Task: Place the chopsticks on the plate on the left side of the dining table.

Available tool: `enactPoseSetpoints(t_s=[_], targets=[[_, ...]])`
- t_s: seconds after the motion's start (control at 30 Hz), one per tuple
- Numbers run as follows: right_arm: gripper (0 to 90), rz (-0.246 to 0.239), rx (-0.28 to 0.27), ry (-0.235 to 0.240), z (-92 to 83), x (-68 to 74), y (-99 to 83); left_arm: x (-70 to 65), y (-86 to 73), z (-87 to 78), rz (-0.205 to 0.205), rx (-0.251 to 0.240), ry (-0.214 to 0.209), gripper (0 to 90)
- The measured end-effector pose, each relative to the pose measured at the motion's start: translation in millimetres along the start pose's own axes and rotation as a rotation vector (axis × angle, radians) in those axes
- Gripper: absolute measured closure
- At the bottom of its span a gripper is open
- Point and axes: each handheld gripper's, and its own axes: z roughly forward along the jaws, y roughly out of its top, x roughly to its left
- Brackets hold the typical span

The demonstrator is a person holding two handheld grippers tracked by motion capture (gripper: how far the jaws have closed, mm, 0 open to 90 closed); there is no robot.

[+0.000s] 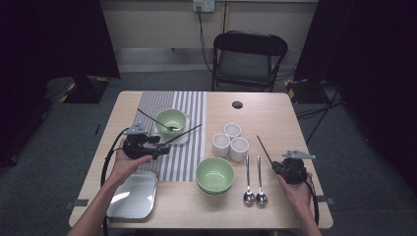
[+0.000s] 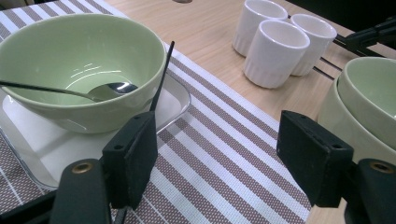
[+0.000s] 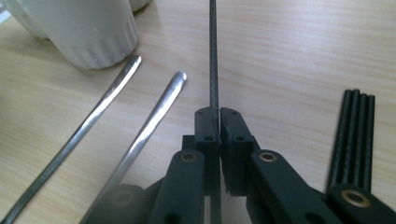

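right gripper: pressed together on one black chopstick, so it can be carried | more chopsticks are laid just beside it | spoons are laid on its other side | left gripper: spread, nothing held | bowl with a spoon is seen past it, set on a tray | writing: none is seen

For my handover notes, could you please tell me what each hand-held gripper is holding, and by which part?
The right hand-held gripper pinches a thin black chopstick near one end. The left hand-held gripper stands open, holding nothing.
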Motion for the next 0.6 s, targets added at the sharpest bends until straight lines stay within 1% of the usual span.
enactPoseSetpoints(t_s=[0.13,0.23,0.27,0.33,0.4,0.43,0.47,0.53,0.6], targets=[[86.6,-0.003,0.029,-0.006,9.1,-2.6,-1.9,-2.1,0.5,3.1,0.004,0.006,-0.009,29.1],[86.6,-0.006,0.029,-0.004,17.9,-4.3,0.7,-2.5,0.6,4.9,0.008,0.009,-0.014,29.0],[86.6,-0.004,0.03,-0.007,19.7,-4.7,2.2,-2.6,0.7,5.2,0.005,0.01,-0.016,29.1],[86.5,-0.007,0.03,-0.006,22.1,-4.2,4.4,-1.6,0.3,5.6,-0.012,-0.001,-0.035,29.0],[85.0,-0.011,0.029,-0.005,22.4,-3.5,4.1,-2.6,0.6,5.5,-0.009,-0.001,-0.022,28.9],[84.5,-0.011,0.029,-0.004,21.6,-3.3,3.4,-2.8,0.8,5.2,-0.005,0.001,-0.026,28.8],[83.9,-0.01,0.029,-0.003,20.6,-2.8,2.5,-3.7,0.7,5.5,-0.011,-0.003,-0.035,28.9],[81.7,-0.013,0.034,0.008,16.5,-2.3,-0.5,-5.8,1.4,5.8,0.005,0.003,-0.032,28.9],[82.1,-0.016,0.041,0.006,13.0,-1.8,-3.0,-6.9,1.8,6.5,0.009,0.003,-0.036,28.8]])
